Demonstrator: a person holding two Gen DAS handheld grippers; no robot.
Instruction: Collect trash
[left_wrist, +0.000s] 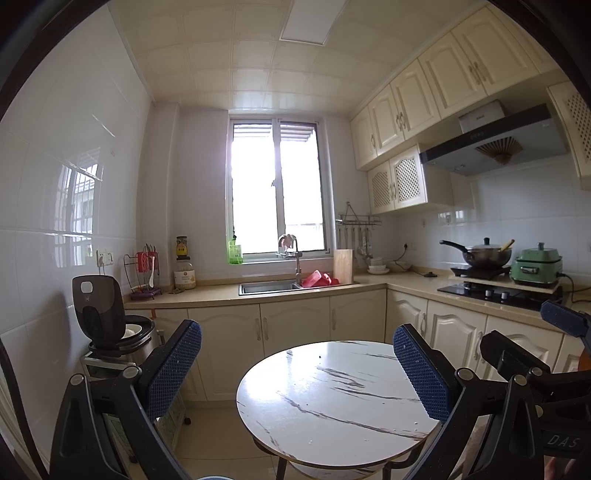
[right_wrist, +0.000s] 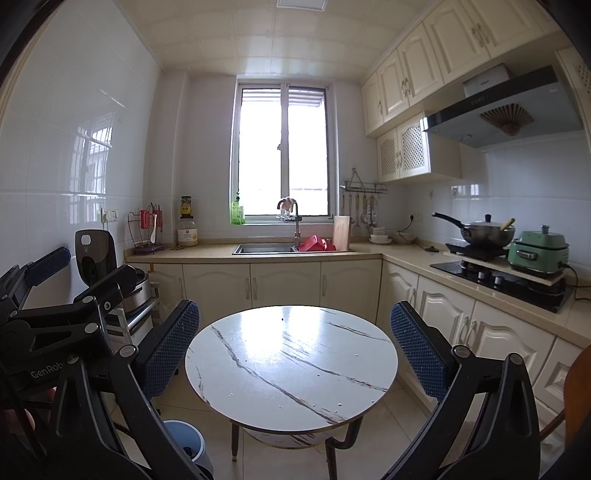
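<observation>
Presently both my left gripper (left_wrist: 297, 363) and right gripper (right_wrist: 294, 341) hold jaws wide apart and empty above the round surface (right_wrist: 291, 373), which shows only specks, no graspable trash; the blue bin (right_wrist: 184, 439) stands below-left, nearer my left.

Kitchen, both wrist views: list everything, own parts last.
table: 1, white marble, centre
bin: 1, blue, floor left of table
sink: 1, steel, under window
board: 1, wood, right of sink
green bottle: 1, windowsill
wok: 1, steel, hob
green cooker: 1, right of wok
rice cooker: 1, black, lid up, left wall
left claw: open, empty
right claw: open, empty
</observation>
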